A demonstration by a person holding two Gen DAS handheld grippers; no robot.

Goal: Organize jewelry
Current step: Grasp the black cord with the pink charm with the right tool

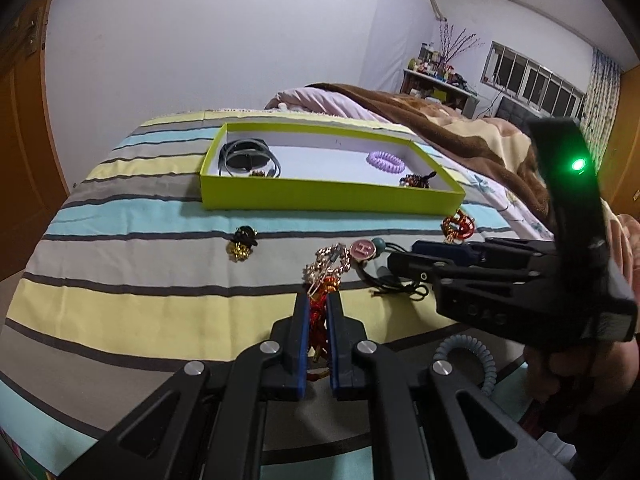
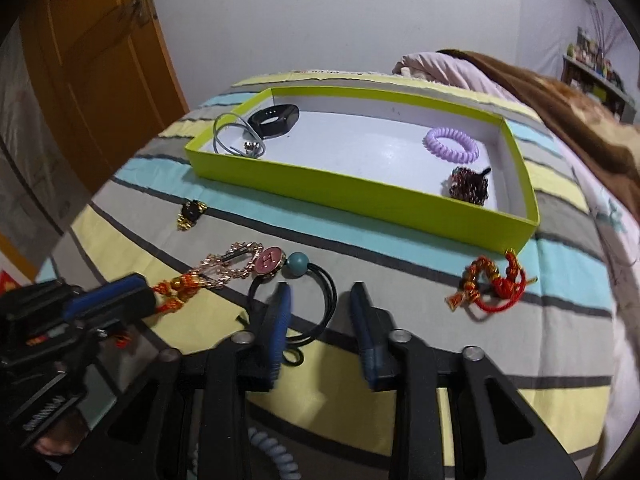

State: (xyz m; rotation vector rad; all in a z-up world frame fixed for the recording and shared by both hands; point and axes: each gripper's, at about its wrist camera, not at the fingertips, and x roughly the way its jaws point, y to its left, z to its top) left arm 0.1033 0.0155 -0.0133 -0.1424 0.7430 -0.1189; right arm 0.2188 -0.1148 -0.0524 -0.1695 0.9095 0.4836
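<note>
Lime-green box, lilac coil hair tie, striped yellow-grey-turquoise bedsheet

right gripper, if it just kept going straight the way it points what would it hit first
Most likely the black hair tie, which already lies between the open fingers of the right gripper. Beyond it there is striped bedsheet, then the near wall of the green box. Height above the sheet is hard to judge.

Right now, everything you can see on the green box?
The green box is a shallow, open rectangular tray, seemingly cardboard: lime-green walls, white inside. It lies flat on the striped bedspread, far from both cameras. Inside, at its left end, are a black band and a grey cord loop; at its right end, a purple coil hair tie and a dark beaded piece. The middle is bare. Neither hand-held gripper touches it.
</note>
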